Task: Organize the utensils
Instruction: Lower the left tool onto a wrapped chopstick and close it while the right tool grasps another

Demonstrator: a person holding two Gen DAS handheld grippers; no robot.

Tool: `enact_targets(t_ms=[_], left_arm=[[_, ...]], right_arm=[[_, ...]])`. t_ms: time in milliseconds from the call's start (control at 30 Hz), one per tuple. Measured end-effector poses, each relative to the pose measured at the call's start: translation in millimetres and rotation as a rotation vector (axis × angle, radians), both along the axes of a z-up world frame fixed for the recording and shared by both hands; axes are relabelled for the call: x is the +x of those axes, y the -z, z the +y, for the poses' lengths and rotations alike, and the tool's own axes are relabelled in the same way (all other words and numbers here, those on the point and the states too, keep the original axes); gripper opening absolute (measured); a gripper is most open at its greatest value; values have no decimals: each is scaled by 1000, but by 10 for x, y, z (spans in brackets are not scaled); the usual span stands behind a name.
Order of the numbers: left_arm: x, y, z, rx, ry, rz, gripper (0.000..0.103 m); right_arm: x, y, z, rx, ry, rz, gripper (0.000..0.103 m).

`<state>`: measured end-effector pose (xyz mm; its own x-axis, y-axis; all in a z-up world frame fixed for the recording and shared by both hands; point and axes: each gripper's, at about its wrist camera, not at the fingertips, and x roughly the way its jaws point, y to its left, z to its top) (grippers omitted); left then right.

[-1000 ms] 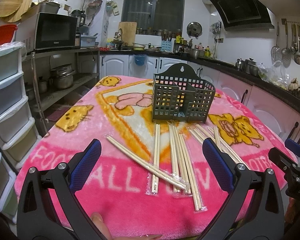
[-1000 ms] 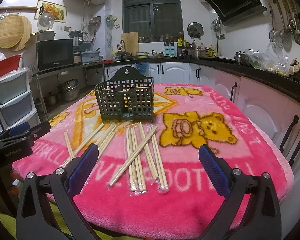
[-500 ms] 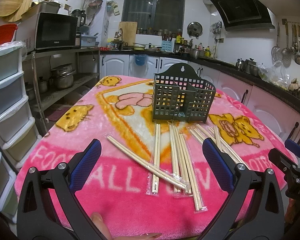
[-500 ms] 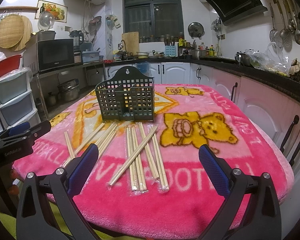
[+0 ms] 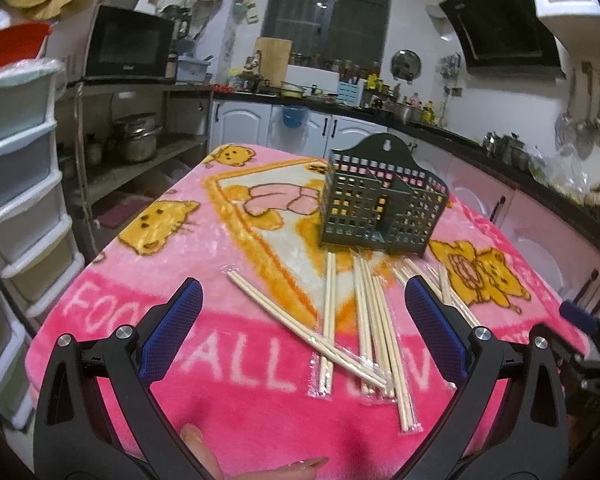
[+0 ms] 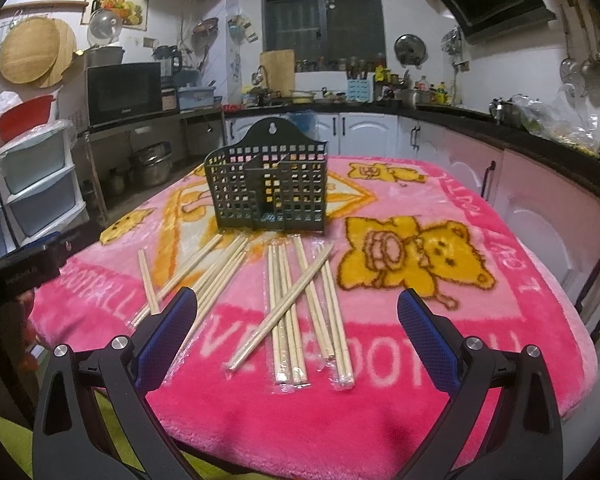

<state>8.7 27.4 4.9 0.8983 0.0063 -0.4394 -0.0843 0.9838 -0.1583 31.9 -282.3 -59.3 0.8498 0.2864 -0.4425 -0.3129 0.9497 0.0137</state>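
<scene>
A dark green perforated utensil basket (image 5: 382, 208) stands upright on a pink cartoon blanket (image 5: 236, 376); it also shows in the right wrist view (image 6: 268, 192). Several pairs of wooden chopsticks in clear wrappers (image 5: 364, 320) lie in front of it, one pair (image 5: 300, 328) lying diagonally; they also show in the right wrist view (image 6: 296, 308). My left gripper (image 5: 302, 308) is open and empty, above the near edge. My right gripper (image 6: 297, 312) is open and empty, short of the chopsticks.
The blanket covers a table (image 6: 540, 320). White and pink kitchen cabinets (image 6: 540, 208) run along the right and back. Plastic drawer units (image 5: 16, 200) stand at the left. The other gripper shows at the edge of each view (image 6: 24, 272).
The left wrist view has tilted and shifted slightly, so the basket sits more to the right and lower. The right gripper has eased forward a little. Both grippers stay open.
</scene>
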Motion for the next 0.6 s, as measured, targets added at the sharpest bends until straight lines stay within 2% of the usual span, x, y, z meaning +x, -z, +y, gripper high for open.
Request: enact_targets(t_ms=[233,600], left_arm=[[115,-18,176,-24,-50,4,94],[482,102,422,-45,-70,132,94]], right_arm=[[192,-12,100,0,-57,56,97],[626,-42,247,-16,-116,126,97]])
